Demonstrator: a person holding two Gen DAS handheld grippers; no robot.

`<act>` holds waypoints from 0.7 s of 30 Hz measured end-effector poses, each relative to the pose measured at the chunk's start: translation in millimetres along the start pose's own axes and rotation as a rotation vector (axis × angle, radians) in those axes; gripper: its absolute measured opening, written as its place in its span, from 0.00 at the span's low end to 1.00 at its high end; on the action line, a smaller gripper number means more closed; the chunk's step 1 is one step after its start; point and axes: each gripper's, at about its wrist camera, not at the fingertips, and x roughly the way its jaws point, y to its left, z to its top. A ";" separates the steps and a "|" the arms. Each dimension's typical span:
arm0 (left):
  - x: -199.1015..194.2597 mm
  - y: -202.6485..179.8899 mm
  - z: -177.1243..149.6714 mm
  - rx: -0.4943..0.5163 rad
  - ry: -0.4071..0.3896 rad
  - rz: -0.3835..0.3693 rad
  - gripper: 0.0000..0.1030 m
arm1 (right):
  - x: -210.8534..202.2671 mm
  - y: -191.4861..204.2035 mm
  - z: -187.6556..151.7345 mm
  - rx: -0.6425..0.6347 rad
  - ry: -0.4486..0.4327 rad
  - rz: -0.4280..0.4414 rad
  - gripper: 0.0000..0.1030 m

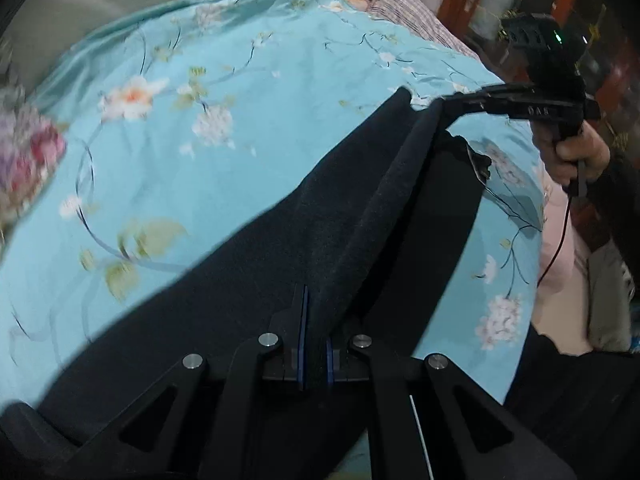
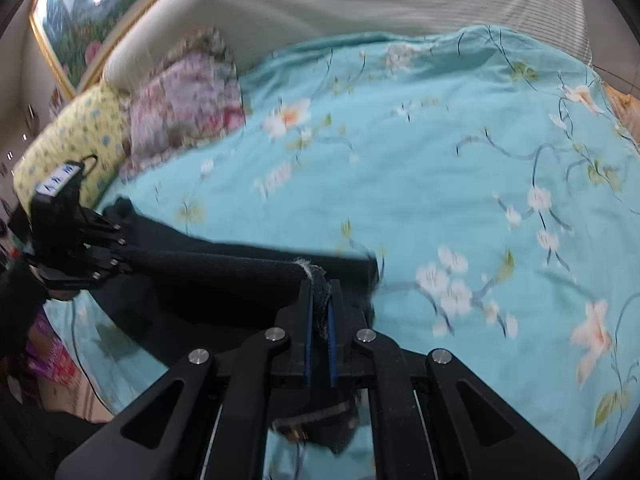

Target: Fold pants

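Turquoise floral bedspread (image 2: 440, 168) across the whole bed. On it, toward the near edge, dark pants (image 1: 248, 264), pulled taut in a raised ridge between the two tools. Floral pillow (image 2: 184, 100) and yellow pillow (image 2: 76, 136) at the bedspread's far corner. Left gripper (image 1: 315, 332) clenched on one end of the pants' ridge. Right gripper (image 2: 320, 312) clamped on the other end, frayed edge between its fingers.

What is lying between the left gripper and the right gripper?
A taut stretch of the dark pants spans from the left gripper to the right gripper, above the blue floral bedsheet. The left wrist view shows it best.
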 end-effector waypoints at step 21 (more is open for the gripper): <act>23.2 -16.0 -47.4 -0.220 -0.021 -0.120 0.25 | -2.9 0.5 -52.7 0.062 0.111 -0.098 0.23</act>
